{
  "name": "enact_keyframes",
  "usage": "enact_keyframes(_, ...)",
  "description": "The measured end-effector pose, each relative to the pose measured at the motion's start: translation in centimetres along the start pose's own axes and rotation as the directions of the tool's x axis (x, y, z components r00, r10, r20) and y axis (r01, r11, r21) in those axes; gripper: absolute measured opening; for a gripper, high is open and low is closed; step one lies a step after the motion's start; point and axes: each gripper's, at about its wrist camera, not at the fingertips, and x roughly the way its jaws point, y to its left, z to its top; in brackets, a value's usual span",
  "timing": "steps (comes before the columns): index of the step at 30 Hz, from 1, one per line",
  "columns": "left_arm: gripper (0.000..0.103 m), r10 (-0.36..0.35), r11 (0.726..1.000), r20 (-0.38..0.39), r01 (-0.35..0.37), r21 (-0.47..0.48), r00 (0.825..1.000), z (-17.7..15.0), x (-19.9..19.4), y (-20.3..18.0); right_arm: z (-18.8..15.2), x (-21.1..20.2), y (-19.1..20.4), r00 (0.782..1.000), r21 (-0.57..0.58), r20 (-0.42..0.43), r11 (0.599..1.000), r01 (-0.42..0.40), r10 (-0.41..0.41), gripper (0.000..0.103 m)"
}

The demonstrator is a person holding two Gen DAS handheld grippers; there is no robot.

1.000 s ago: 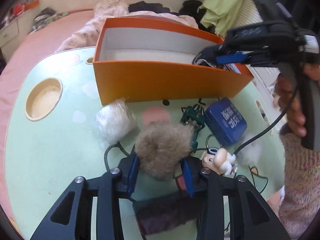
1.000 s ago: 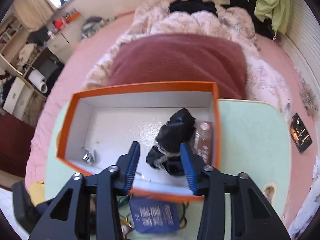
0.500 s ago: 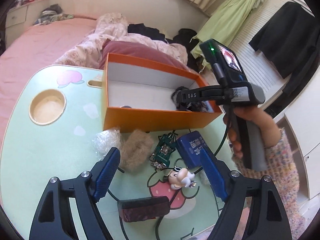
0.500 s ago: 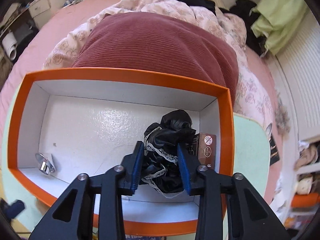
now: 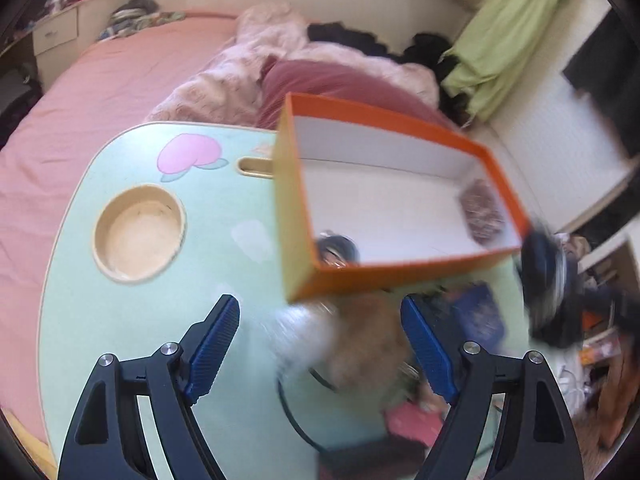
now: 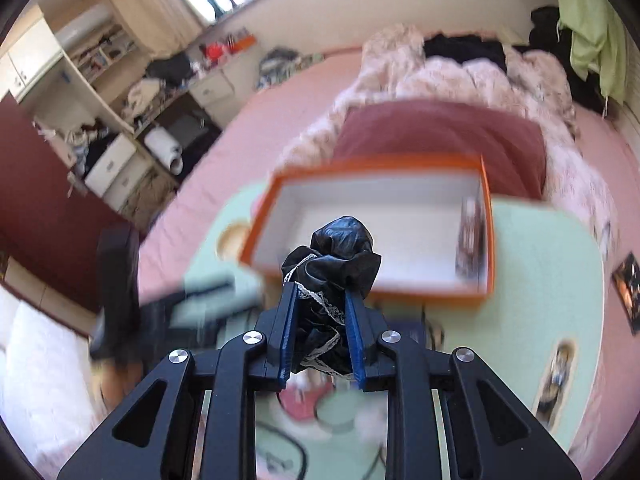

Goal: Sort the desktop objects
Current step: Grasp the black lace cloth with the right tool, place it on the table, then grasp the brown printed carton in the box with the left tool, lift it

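Now the right gripper (image 6: pixel 322 312) clamps the black lace-trimmed bundle (image 6: pixel 334 264) above the table, nearer than the orange box (image 6: pixel 486 240); the left gripper (image 5: pixel 320 344) gapes empty over the fluffy tan ball (image 5: pixel 368 344).

box (image 5: pixel 384 280) on table (image 5: pixel 152 320), bed (image 5: pixel 100 80) behind

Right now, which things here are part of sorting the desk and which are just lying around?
Job:
- orange box
- black lacy cloth, clamped in right gripper
- tan fluffy ball
- blue packet
- left gripper, open

Lying about:
- maroon pillow
- green cloth
- pink bedsheet
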Motion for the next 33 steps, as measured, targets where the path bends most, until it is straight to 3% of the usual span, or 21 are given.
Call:
enact_keyframes(4,0.083,0.040,0.999,-0.041,-0.039,0.017,0.998,1.2,2.5,0.0,-2.5,3.4,-1.8,0.998,0.057,-0.067,0.998,-0.011,0.015,0.025)
enact_keyframes(6,0.083,0.073,0.997,-0.026,-0.073,0.012,0.997,1.6,2.8,-0.1,-3.2,4.2,-2.7,0.997,0.073,-0.024,0.995,-0.071,0.073,0.028)
enact_keyframes(11,0.083,-0.025,1.000,-0.012,0.025,0.011,1.000,1.5,0.6,-1.7,-4.0,1.5,-4.4,0.973,0.107,0.149,0.976,-0.192,0.176,0.032)
enact_keyframes(14,0.083,-0.103,0.993,0.062,0.098,0.071,0.993,2.2,-2.7,-5.3,-4.6,-1.6,-5.2,0.963,0.098,0.236,0.983,-0.157,0.130,0.044)
enact_keyframes(16,0.083,-0.137,0.983,0.068,0.127,0.134,0.988,3.0,-3.5,-8.4,-4.7,-2.8,-6.5,0.972,0.157,0.234,0.987,-0.045,0.008,0.047)
enact_keyframes(18,0.083,-0.167,0.968,0.021,0.160,0.194,0.986,4.0,-2.9,-11.4,-4.7,-3.4,-7.7,0.970,0.193,0.240,0.981,-0.003,-0.044,0.047)
enact_keyframes(21,0.081,-0.160,0.954,-0.074,0.174,0.244,0.984,5.5,0.6,-15.1,-4.7,-3.8,-9.4,0.965,0.248,0.263,0.965,-0.083,0.015,0.047)
enact_keyframes(23,0.069,-0.181,0.954,-0.122,0.204,0.217,0.976,6.4,3.5,-16.2,-5.1,-3.7,-10.0,0.964,0.269,0.262,0.955,-0.122,0.049,0.047)
enact_keyframes(25,0.058,-0.194,0.961,-0.200,0.227,0.160,0.960,7.4,6.6,-16.5,-5.3,-3.5,-10.0,0.966,0.275,0.255,0.955,-0.107,0.035,0.047)
enact_keyframes(27,0.056,-0.205,0.965,-0.214,0.233,0.117,0.955,7.9,8.1,-16.4,-5.3,-3.4,-10.2,0.967,0.278,0.252,0.955,-0.103,0.031,0.047)
enact_keyframes(30,0.057,-0.147,0.974,-0.248,0.184,0.133,0.958,7.6,10.3,-16.6,-5.8,-3.6,-10.5,0.965,0.282,0.258,0.951,-0.129,0.055,0.047)
enact_keyframes(33,0.057,-0.171,0.971,-0.245,0.204,0.120,0.954,7.4,10.6,-16.0,-5.8,-3.5,-10.4,0.964,0.279,0.259,0.952,-0.129,0.055,0.047)
